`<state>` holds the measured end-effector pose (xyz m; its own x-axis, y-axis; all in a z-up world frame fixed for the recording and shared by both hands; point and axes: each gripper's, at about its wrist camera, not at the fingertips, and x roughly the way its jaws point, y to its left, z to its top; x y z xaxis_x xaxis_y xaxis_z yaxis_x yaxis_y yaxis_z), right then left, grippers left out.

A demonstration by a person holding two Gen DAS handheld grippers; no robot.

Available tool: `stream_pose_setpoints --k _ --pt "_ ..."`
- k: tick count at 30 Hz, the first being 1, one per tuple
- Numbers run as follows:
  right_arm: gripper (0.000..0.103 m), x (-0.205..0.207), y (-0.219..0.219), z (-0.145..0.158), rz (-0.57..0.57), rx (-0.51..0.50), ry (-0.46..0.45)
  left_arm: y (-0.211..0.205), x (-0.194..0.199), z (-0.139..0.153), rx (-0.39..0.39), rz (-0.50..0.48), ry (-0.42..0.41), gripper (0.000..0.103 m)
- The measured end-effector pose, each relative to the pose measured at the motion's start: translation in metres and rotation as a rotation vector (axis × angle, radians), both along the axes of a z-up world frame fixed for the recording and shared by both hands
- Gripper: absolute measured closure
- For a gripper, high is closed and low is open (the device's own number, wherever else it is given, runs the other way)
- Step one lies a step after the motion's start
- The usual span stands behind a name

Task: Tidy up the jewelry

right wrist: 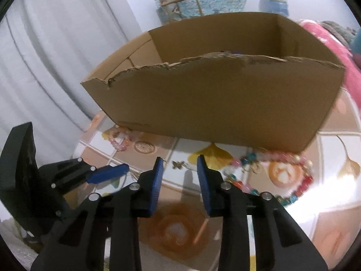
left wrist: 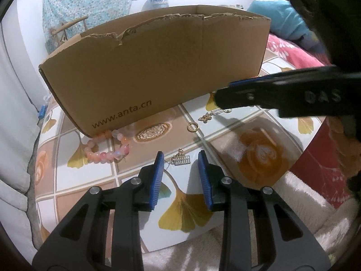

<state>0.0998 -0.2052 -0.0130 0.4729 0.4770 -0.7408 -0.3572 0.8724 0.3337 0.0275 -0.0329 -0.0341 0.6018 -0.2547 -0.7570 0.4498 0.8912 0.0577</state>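
Left wrist view: left gripper [left wrist: 180, 160] hangs over the patterned table [left wrist: 225, 135], jaws apart with nothing between the pads; a small silver charm [left wrist: 180, 159] lies flat on the cloth just beyond the tips, in line with the gap. A pink bead bracelet [left wrist: 108, 148] lies to the left, touching the foot of the cardboard box [left wrist: 146, 72]. A gold ring [left wrist: 192, 127] and a butterfly charm [left wrist: 206, 117] lie farther off, near the box. The right gripper [left wrist: 217, 100] reaches in from the right; a silver piece [left wrist: 218, 111] sits right at its tip, but whether it is gripped cannot be told from this side. Judged handling: the charm is light, rigid, thin and flat, likely to skid on the glossy cloth; best pinched across its short width at the edges, or by its gold loop at the far end. The bracelet is heavier, limp between hard round beads; grip squarely on one bead or across the strand. Right wrist view: right gripper [right wrist: 178, 162] shows jaws apart, pads empty, table showing through the gap; the picture is blurred. A multicoloured bead strand [right wrist: 270, 176] lies to the right near the box [right wrist: 225, 103], whose torn near wall is open at the top. The butterfly charm [right wrist: 178, 164] is small and faint just beyond the tips. The left gripper [right wrist: 108, 172] sits at near left.
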Motion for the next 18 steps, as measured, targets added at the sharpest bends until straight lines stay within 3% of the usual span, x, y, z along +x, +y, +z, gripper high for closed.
stream_pose_setpoints --k 18 --pt "0.076 0.016 0.015 -0.019 0.04 -0.035 0.123 0.011 -0.012 -0.003 -0.026 -0.012 -0.018 0.073"
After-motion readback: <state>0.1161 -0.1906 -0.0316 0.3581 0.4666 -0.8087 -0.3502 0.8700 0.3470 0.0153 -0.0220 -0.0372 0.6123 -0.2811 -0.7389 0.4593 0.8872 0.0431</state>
